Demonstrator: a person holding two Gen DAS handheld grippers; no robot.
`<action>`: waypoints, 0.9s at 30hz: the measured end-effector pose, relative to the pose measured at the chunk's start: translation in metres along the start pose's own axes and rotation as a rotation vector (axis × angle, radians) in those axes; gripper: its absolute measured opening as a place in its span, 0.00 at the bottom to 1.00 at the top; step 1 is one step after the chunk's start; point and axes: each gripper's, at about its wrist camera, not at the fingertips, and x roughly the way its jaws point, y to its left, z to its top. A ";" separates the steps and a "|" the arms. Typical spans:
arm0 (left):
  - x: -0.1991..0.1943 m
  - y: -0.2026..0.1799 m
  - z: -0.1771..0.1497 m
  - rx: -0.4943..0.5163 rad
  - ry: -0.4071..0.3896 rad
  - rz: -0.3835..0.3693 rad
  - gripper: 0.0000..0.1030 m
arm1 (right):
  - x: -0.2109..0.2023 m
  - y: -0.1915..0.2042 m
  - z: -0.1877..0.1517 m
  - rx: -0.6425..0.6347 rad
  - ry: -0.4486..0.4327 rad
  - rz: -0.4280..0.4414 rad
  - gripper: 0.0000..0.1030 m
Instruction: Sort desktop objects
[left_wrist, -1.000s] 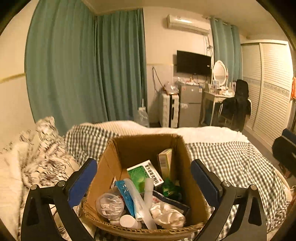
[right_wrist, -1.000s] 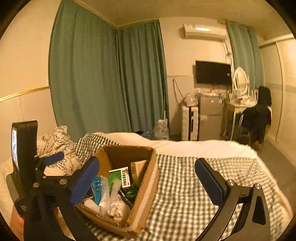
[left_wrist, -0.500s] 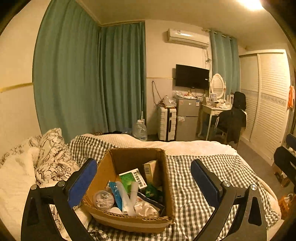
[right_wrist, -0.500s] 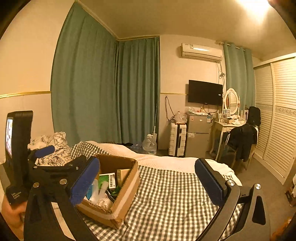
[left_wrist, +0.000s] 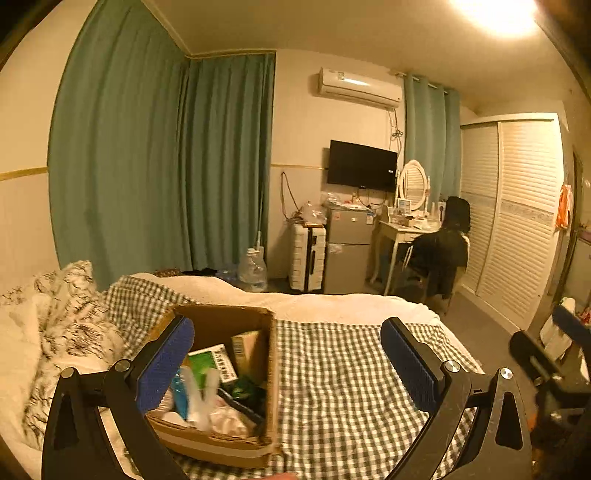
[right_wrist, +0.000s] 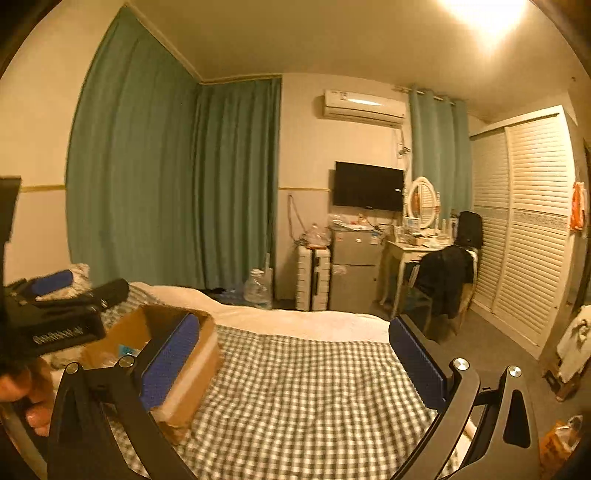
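An open cardboard box (left_wrist: 269, 373) sits on the checked bedspread (left_wrist: 343, 384) at the lower left. It holds a green-and-white packet (left_wrist: 211, 363), a tan carton (left_wrist: 246, 347), a blue tube (left_wrist: 180, 395) and crumpled white wrapping (left_wrist: 227, 421). My left gripper (left_wrist: 288, 365) is open and empty, raised above and behind the box. In the right wrist view the box (right_wrist: 201, 354) lies lower left, and my right gripper (right_wrist: 293, 363) is open and empty above the bed. The left gripper (right_wrist: 55, 314) shows at that view's left edge.
Patterned pillows (left_wrist: 62, 325) lie left of the box. Beyond the bed stand a water jug (left_wrist: 253, 271), a white suitcase (left_wrist: 308, 254), a small fridge (left_wrist: 349, 251), a dressing table with a chair (left_wrist: 436, 254) and a louvred wardrobe (left_wrist: 517, 210). Green curtains (left_wrist: 166, 166) hang behind.
Both grippers have lifted up and back from the box, so it looks smaller and lower in both views. More of the room and ceiling shows. Both stay open and empty.
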 end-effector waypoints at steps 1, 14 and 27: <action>0.003 -0.002 -0.002 0.002 0.002 -0.005 1.00 | 0.002 -0.002 -0.003 0.002 0.008 -0.007 1.00; 0.065 -0.033 -0.054 0.099 0.098 -0.026 1.00 | 0.065 -0.034 -0.047 0.099 0.171 -0.042 1.00; 0.112 -0.029 -0.082 0.103 0.202 -0.010 1.00 | 0.113 -0.037 -0.089 0.075 0.293 -0.060 1.00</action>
